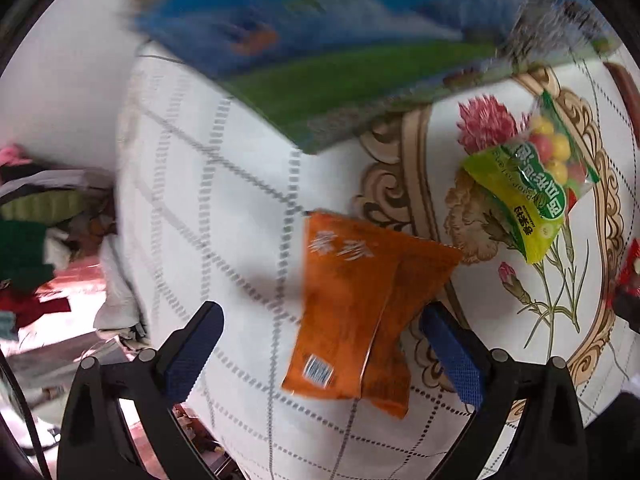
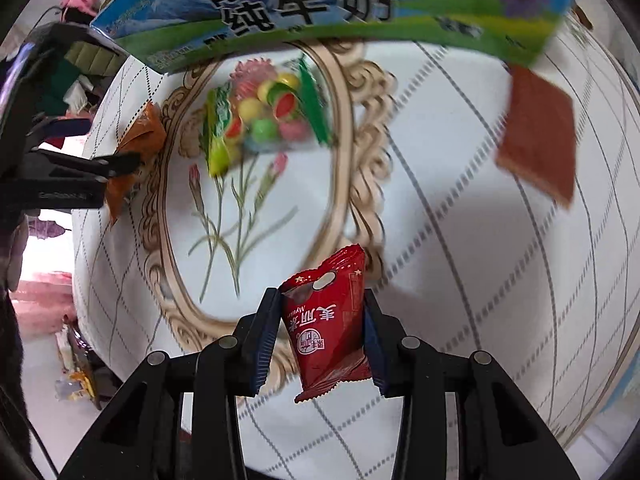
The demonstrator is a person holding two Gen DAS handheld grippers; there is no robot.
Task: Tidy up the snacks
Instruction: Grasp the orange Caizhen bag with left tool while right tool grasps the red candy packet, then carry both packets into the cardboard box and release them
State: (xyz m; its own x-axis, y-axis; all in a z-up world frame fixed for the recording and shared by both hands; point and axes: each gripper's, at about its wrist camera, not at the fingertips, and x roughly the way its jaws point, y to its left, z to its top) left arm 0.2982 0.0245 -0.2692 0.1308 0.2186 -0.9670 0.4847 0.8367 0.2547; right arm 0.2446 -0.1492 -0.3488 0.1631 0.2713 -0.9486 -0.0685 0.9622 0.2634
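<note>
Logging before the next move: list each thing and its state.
Left tool: open, around the orange packet.
Right tool: shut on the red packet.
Orange packet: lying on the table, not gripped.
Red packet: gripped.
Candy bag: lying sealed on the table.
Brown packet: lying flat.

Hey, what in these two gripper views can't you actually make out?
- Left wrist view: milk box print, motion-blurred.
- Right wrist view: box top, cut by the frame edge.
- Right wrist view: brown packet label, blurred.
- Left wrist view: red packet, cut by the right edge.
</note>
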